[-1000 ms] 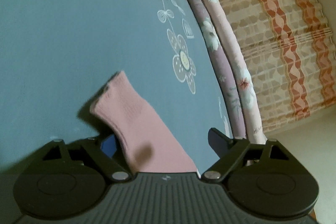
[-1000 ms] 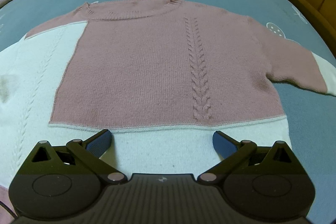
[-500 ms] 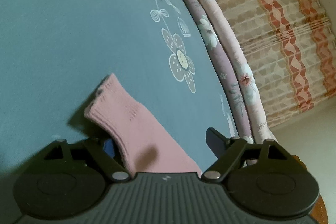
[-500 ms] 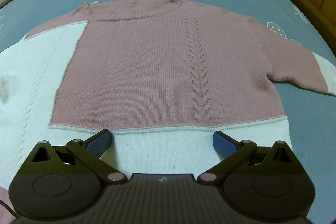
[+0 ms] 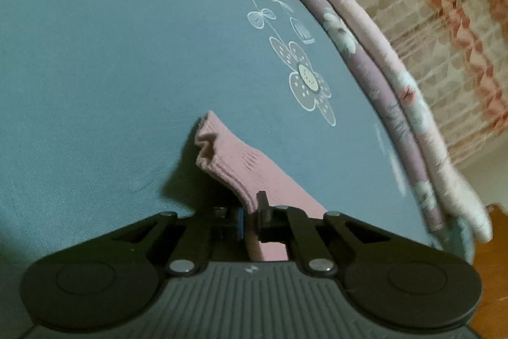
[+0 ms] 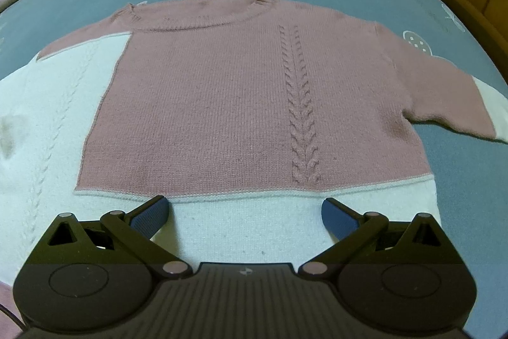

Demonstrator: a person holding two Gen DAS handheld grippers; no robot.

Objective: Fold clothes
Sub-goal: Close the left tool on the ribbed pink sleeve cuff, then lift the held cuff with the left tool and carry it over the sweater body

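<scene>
left tool [image 5: 250, 220] clamped on pink sleeve [image 5: 235, 161], cuff pointing away; right tool [image 6: 244, 212] spread above sweater [image 6: 247, 104].

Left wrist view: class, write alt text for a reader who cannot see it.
The left gripper is shut on a pink sleeve, its ribbed cuff bunched just beyond, above a blue bedsheet printed with a white flower. Folded floral quilts edge the bed.
</scene>
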